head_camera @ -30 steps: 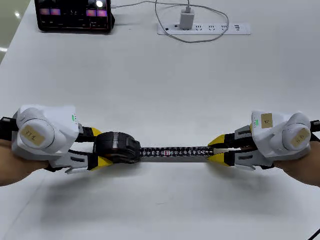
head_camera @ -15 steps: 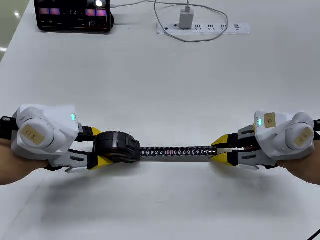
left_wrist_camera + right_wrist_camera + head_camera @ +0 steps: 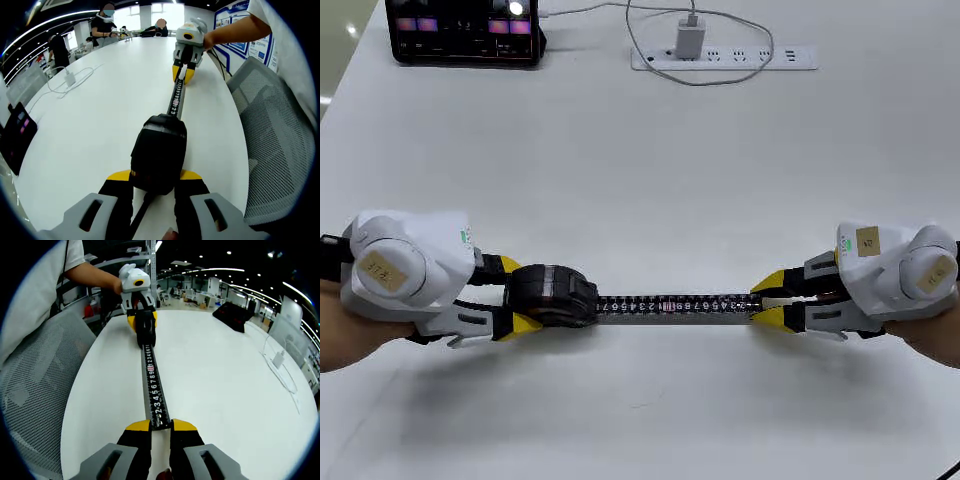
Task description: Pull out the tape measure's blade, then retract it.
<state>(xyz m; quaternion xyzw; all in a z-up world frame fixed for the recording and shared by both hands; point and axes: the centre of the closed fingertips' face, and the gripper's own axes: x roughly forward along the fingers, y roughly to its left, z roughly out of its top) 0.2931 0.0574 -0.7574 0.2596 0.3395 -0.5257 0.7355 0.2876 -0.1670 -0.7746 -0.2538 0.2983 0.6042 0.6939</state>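
A black tape measure case [image 3: 553, 295] rests on the white table [image 3: 650, 170], held between the yellow-tipped jaws of my left gripper [image 3: 514, 296]. Its dark numbered blade [image 3: 675, 304] runs out to the right, flat along the table. My right gripper [image 3: 769, 300] is shut on the blade's end. In the left gripper view the case [image 3: 159, 152] sits between my jaws and the blade [image 3: 177, 95] leads to the right gripper [image 3: 183, 74] far off. In the right gripper view the blade [image 3: 153, 390] stretches from my right gripper [image 3: 160, 427] to the case [image 3: 145, 326].
A black tablet [image 3: 463, 28] with a lit screen stands at the table's back left. A white power strip [image 3: 725, 57] with a charger and cable lies at the back centre. A grey mesh chair [image 3: 272, 130] stands by the table's near edge.
My right gripper has drawn further right with the blade's end, so more blade is out. The left gripper and case have stayed put.
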